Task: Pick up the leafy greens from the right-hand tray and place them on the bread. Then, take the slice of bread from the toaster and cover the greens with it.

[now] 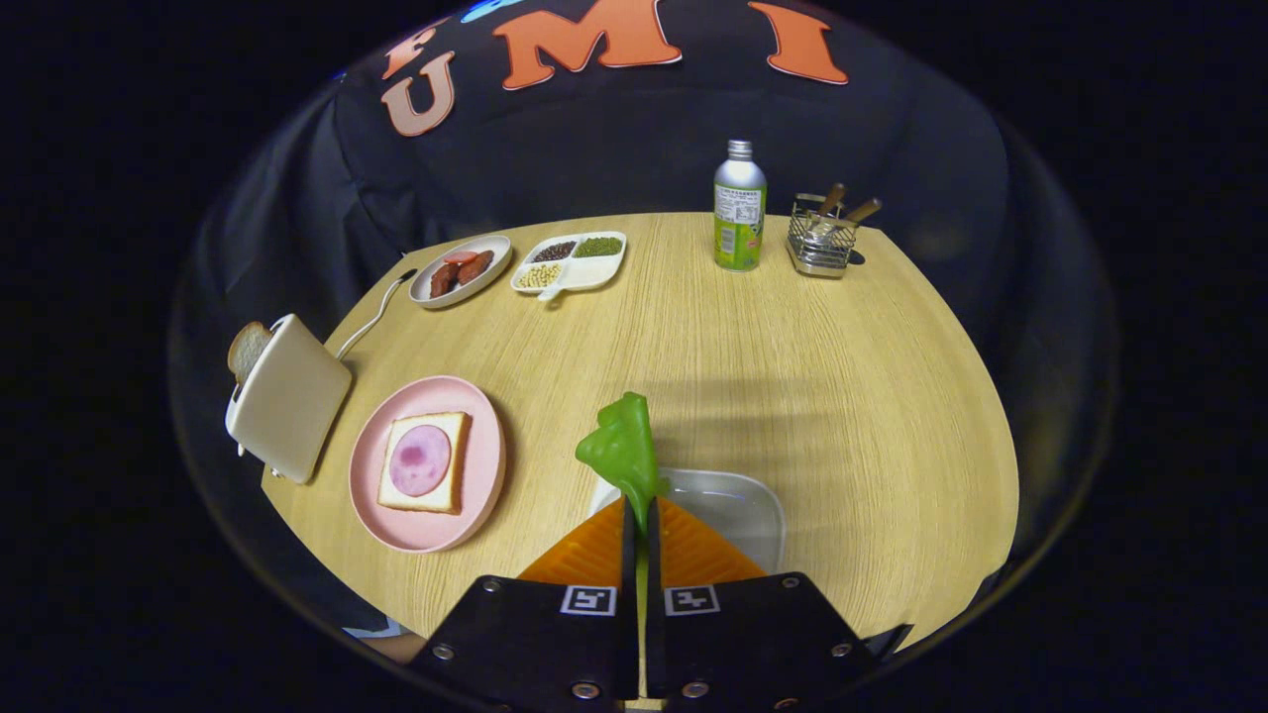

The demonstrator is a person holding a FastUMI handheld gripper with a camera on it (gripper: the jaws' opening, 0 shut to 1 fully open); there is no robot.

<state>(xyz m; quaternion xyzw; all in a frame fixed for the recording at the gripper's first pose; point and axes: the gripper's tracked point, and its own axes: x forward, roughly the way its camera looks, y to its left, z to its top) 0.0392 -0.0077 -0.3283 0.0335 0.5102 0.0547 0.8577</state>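
Above the right-hand tray, gripper fingers were clamped on the leafy greens; placing on bread and toaster slice remained.

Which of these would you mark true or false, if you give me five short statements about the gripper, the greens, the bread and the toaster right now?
1. The gripper is shut on the leafy greens. True.
2. The greens already lie on the bread on the pink plate. False: they are held up between the fingers, above the white tray; the bread on the plate carries only a round slice of ham.
3. A slice of bread sticks out of the toaster. True.
4. The toaster stands beside the bottle. False: it stands next to the pink plate, far from the bottle.
5. The bottle lies on its side. False: it stands upright beside the wire basket.
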